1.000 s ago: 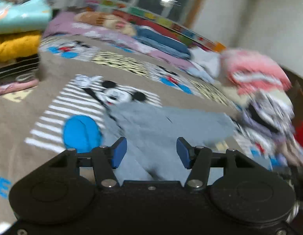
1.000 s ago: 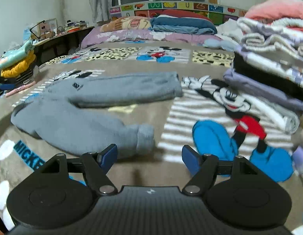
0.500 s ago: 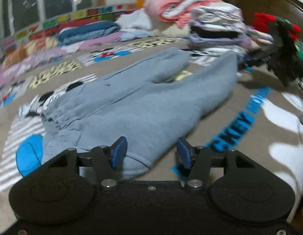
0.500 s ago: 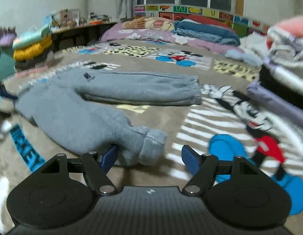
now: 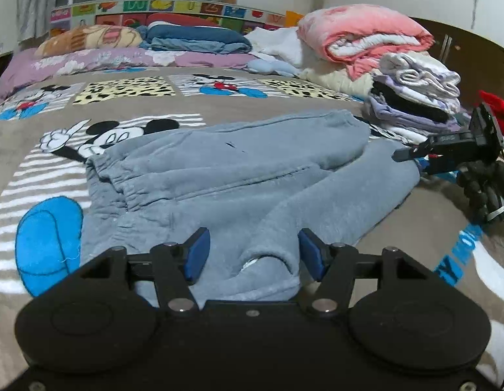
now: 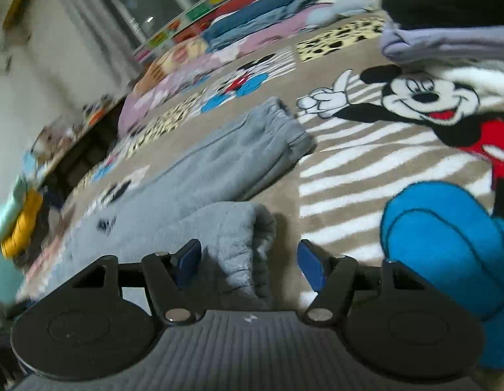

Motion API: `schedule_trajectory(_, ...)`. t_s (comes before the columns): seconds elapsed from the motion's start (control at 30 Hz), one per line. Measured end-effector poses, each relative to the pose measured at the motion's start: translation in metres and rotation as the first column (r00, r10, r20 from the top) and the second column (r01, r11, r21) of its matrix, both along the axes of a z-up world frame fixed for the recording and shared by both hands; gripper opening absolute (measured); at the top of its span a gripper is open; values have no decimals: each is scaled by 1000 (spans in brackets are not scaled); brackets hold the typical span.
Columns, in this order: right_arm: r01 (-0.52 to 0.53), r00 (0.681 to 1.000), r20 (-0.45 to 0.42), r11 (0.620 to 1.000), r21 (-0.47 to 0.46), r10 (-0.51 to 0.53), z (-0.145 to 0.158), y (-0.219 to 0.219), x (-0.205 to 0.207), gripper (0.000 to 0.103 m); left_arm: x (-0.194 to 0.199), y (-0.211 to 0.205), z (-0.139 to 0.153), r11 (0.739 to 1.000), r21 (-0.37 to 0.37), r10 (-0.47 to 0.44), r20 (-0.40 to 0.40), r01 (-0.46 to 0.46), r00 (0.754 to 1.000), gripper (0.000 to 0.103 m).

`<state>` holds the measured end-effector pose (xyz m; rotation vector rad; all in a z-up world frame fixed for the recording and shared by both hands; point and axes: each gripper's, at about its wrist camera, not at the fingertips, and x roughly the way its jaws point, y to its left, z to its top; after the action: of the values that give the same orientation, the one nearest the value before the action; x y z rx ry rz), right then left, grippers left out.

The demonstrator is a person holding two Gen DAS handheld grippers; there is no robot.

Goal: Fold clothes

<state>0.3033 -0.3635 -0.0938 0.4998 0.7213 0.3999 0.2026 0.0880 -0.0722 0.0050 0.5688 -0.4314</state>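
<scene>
Grey sweatpants (image 5: pixel 239 176) lie spread on the Mickey Mouse blanket (image 5: pixel 50 176), waistband to the left, legs to the right. My left gripper (image 5: pixel 252 255) is open, its blue pads on either side of the near waistband corner, which lies between them. In the right wrist view the same sweatpants (image 6: pixel 200 176) stretch away to the left. My right gripper (image 6: pixel 250 262) is open around the near leg cuff (image 6: pixel 248 228), which lies between the fingers. The right gripper also shows at the right of the left wrist view (image 5: pixel 454 150).
A stack of folded clothes (image 5: pixel 411 97) with a pink blanket (image 5: pixel 362 36) stands at the right. Pillows and bedding (image 5: pixel 193 40) line the far edge by the window. Folded yellow and teal clothes (image 6: pixel 21 218) sit at the left.
Both grippers have moved in close to the sweatpants and lower. The left now straddles the waistband corner, the right straddles the near leg cuff. Both stayed open.
</scene>
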Motion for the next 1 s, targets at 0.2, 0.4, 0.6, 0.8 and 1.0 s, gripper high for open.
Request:
schedule_trajectory(0.2,72,996,-52,997,25,-71,6,7,-25,33,-15,-7,0,993,83,-89,36,86,995,61)
schedule_trajectory(0.4,71,989,-129,997,25,-67,51,-13,-59,32,-40,-17,7,968,158,-209,90,193,974,61)
schedule_trajectory(0.6,31,961,-273,999,-15,-34,68,-31,-88,32,-66,-21,9,932,206,-324,112,297,939,61)
schedule_trajectory(0.8,113,937,-317,987,-116,-145,26,-28,-108,53,-85,-20,4,910,289,-343,125,297,931,61)
schedule_trajectory(1.0,232,951,-205,973,-17,-230,16,-28,-155,60,-101,-16,-7,885,419,-297,172,203,939,61)
